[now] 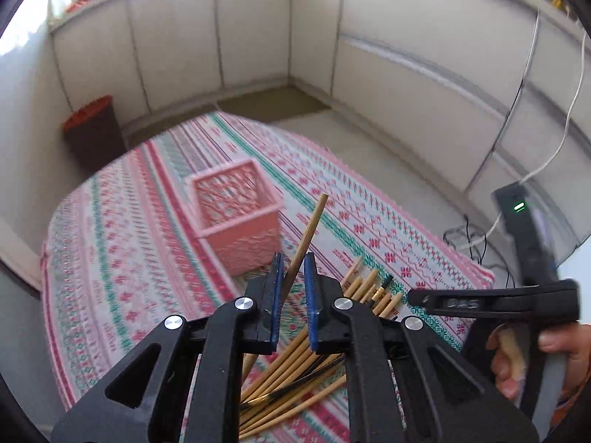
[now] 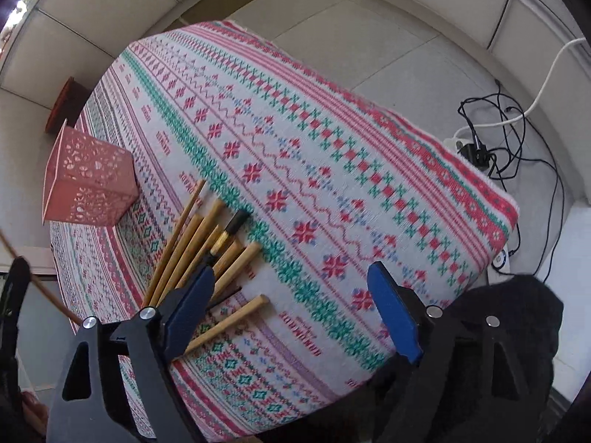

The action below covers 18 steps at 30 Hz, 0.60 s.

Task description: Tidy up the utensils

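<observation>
The left gripper (image 1: 293, 284) is clenched on 1 bamboo chopstick (image 1: 308, 234), pinched between its blue pads (image 1: 309, 288) somewhere along the middle, so the stick slants up and out past the fingertips toward the pink basket (image 1: 236, 217). The right gripper (image 2: 295, 308) hangs released, jaws wide apart, above the patterned cloth (image 2: 332, 147) and just beside the heap of chopsticks (image 2: 199, 243) lying there.

The stick looks light, stiff and smooth, a thin round rod that I would expect to pivot or slide if held loosely. A grip near the middle seems right for balance, though it leaves a long end free to catch on the basket's rim.

The heap is mostly pale bamboo, with 1 dark stick (image 2: 231, 230) banded in gold near its thick end. They fan out, thick ends pointing away from the right gripper, some overlapping, 1 lying apart nearer the jaws.

The basket is a square plastic box with pierced, lacy walls and an open top, standing upright on the cloth, well apart from the heap. The cloth is woven, in red, green and white bands, soft enough that the sticks should not roll far.
</observation>
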### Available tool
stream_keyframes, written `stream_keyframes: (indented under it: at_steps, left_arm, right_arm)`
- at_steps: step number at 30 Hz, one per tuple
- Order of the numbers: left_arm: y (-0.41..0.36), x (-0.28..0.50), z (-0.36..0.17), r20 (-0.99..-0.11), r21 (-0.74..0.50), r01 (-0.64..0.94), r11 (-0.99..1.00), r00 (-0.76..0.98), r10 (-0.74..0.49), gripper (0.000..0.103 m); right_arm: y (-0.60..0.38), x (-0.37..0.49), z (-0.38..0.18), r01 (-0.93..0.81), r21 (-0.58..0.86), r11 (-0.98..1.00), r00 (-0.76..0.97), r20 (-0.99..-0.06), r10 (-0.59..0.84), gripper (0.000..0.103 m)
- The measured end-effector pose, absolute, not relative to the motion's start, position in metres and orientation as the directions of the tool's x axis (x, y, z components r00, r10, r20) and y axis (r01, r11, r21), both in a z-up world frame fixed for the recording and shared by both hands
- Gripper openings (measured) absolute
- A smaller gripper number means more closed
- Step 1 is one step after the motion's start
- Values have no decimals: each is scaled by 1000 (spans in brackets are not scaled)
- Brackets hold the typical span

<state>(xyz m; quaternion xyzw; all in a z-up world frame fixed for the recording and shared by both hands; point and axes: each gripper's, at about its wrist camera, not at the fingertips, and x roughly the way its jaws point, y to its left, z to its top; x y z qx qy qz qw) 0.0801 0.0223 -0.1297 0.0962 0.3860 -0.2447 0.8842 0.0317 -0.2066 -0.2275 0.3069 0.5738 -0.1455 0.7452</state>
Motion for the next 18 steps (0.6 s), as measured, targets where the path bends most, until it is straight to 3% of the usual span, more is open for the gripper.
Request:
stream_keyframes:
  at_steps: [5,8,15,18]
  left_arm:
    - [65,52,-96,-584,-58,458,887,705,-402,6]
    - [81,43,-82,-519,-91,459,884,735,-436,5]
    - [117,34,-71,-449,-152,440,885,767,-458,5]
    - [132,32,-68,-418,-189,431,882,778,-469,5]
  right_arm:
    - [-178,29,-250,663,273,697,163,-961,222,59]
    - [-172,27,-251,722,242,649,162,-970,182,48]
    - [-158,43,-249,778,169,605,113,-985,130,40]
    - [-148,50,-248,784,98,613,70,-995,70,30]
